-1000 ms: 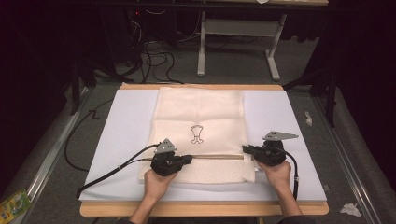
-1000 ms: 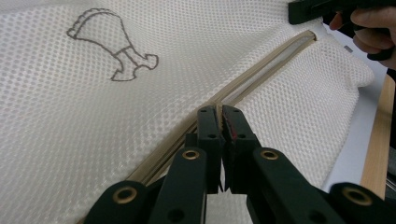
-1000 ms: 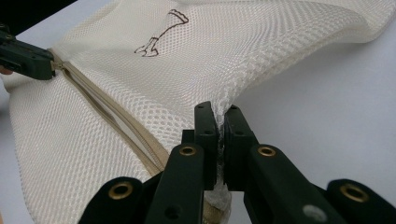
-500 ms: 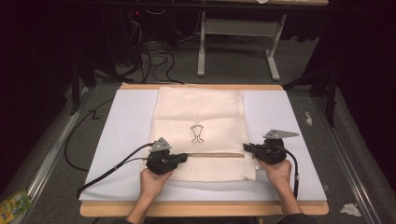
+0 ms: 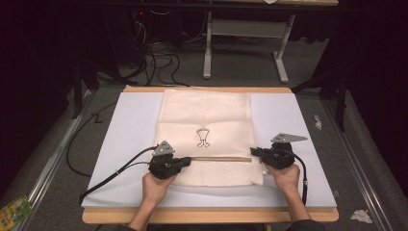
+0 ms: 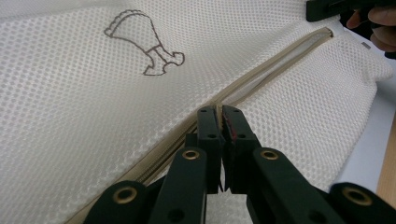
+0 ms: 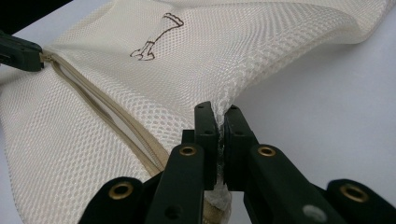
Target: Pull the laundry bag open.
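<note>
Cream mesh zippered laundry bag flat mid-table; left tool clamped on zipper pull, right tool pinching right-end mesh; risk: pull slipping out; mesh bunching, jamming slider.

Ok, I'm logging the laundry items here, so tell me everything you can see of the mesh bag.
The mesh bag is cream honeycomb netting, lying flat on the white mat. A small outline drawing sits mid-panel. A beige zipper crosses near its front edge, partly open. The left tool is shut on the zipper; the right tool pinches the bag's edge, lifting a ridge of fabric.
</note>
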